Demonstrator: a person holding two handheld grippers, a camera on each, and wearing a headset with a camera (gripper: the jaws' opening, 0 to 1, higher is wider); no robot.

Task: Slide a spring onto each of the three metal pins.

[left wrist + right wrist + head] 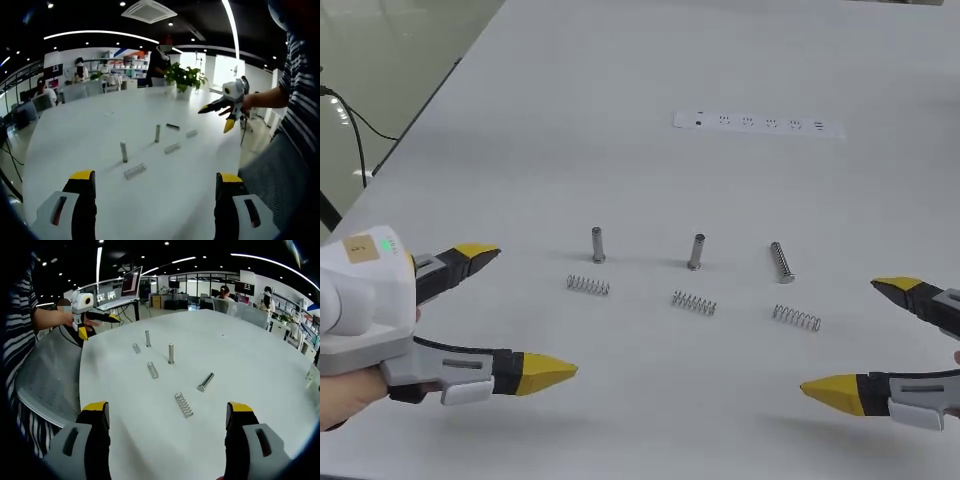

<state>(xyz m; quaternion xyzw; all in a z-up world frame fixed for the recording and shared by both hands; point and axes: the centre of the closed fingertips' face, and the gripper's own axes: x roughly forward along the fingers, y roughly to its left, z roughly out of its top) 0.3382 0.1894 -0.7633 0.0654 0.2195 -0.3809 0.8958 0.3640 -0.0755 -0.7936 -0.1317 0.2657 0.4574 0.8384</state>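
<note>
Three metal pins are on the white table: the left pin (597, 244) and middle pin (697, 251) stand upright, the right pin (781, 261) lies on its side. In front of each lies a spring: left spring (588, 285), middle spring (694, 303), right spring (796, 318). My left gripper (520, 315) hovers open at the near left, with nothing between its yellow tips. My right gripper (865, 335) hovers open at the near right, also holding nothing. The right gripper view shows the lying pin (205, 382) and the nearest spring (183, 404) just ahead.
A white power strip (758, 124) lies flat at the far side of the table. The table's left edge (415, 120) runs diagonally, with a black cable hanging beyond it. People sit at desks far behind in the gripper views.
</note>
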